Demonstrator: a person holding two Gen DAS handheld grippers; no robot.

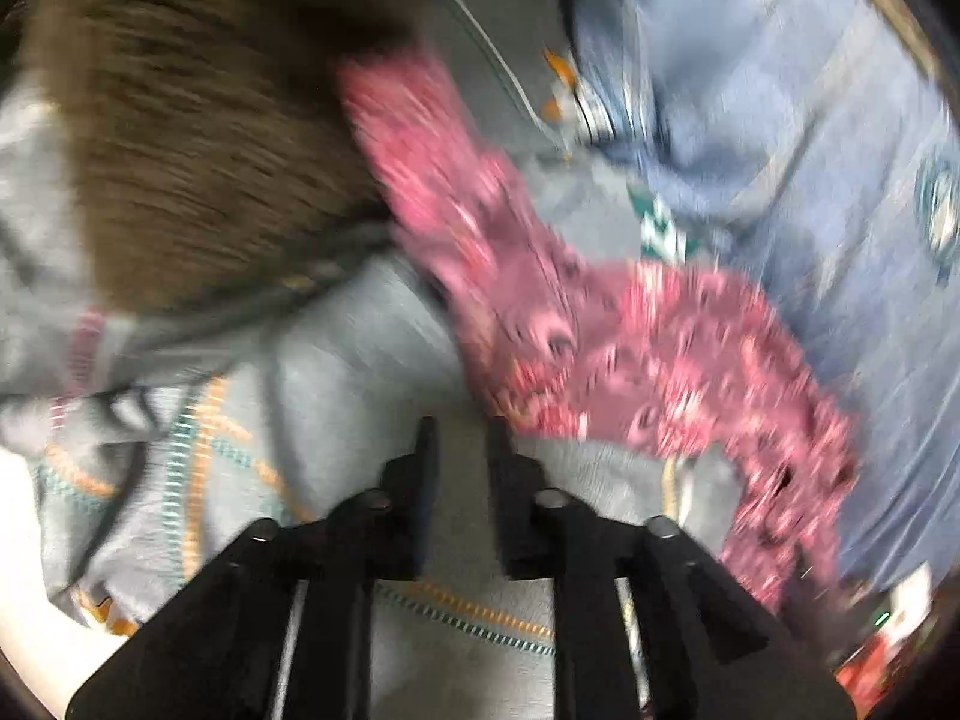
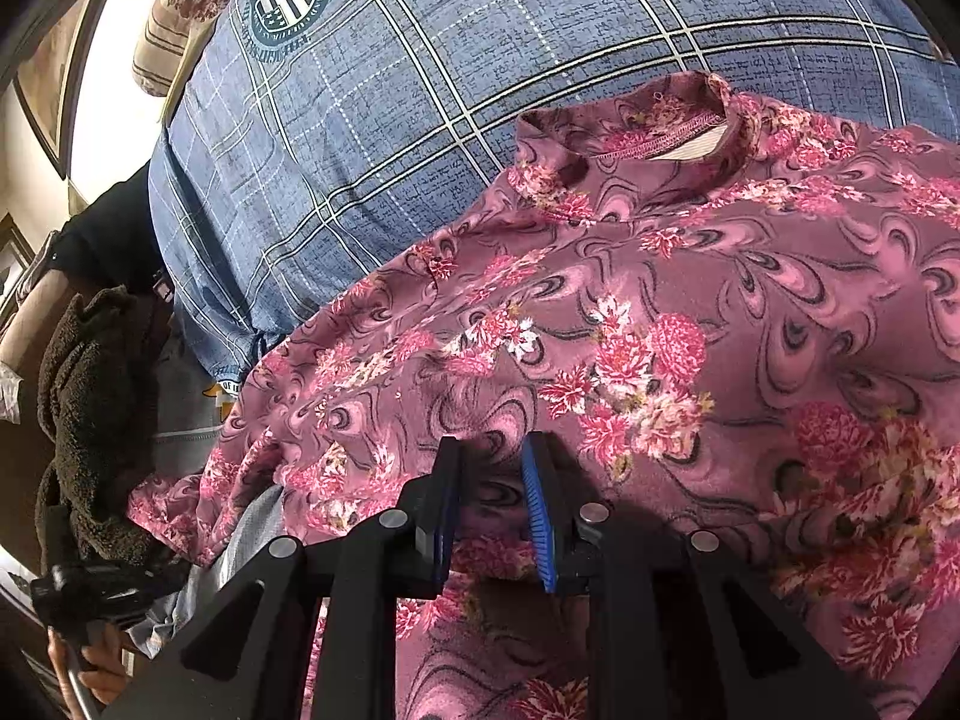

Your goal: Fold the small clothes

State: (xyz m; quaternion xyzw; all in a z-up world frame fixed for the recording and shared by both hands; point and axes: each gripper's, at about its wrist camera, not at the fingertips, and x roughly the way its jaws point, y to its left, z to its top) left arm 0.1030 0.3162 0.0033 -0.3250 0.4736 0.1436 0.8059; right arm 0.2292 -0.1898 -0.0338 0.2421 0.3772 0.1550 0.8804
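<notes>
Pink floral top point(image 2: 660, 324) lies spread on the blue plaid bedspread point(image 2: 420, 90), collar point(image 2: 660, 132) at the far end from the right gripper point(image 2: 492, 480), so we read it as laid out flat for folding, with no fold made yet as far as we can see.

Right gripper hangs low over the near part of the top. Its jaws stand apart with a clear gap and floral cloth showing through between them, nothing pinched. We judge it's lined up to take the near cloth, since that leaves the collar end as the anchor for a fold away from us. We can't tell whether the pads point(image 2: 537, 516) touch the fabric.

Left wrist view is badly motion-blurred. Left gripper point(image 1: 459, 450) sits over a grey garment point(image 1: 360, 360) with orange and teal stitching, not over the top. Jaws apart there too, and we see nothing held between them. The top's sleeve or side edge point(image 1: 540, 300) runs diagonally past it, just beyond the fingertips. Likely it's heading for that edge so both sides get lifted together.

A brown fuzzy garment point(image 2: 90, 408) sits piled at the left, beside the grey one, probably the queue of unfolded items.

Risk: the top's left edge overlaps the grey garment, so a low pinch could take both layers.
</notes>
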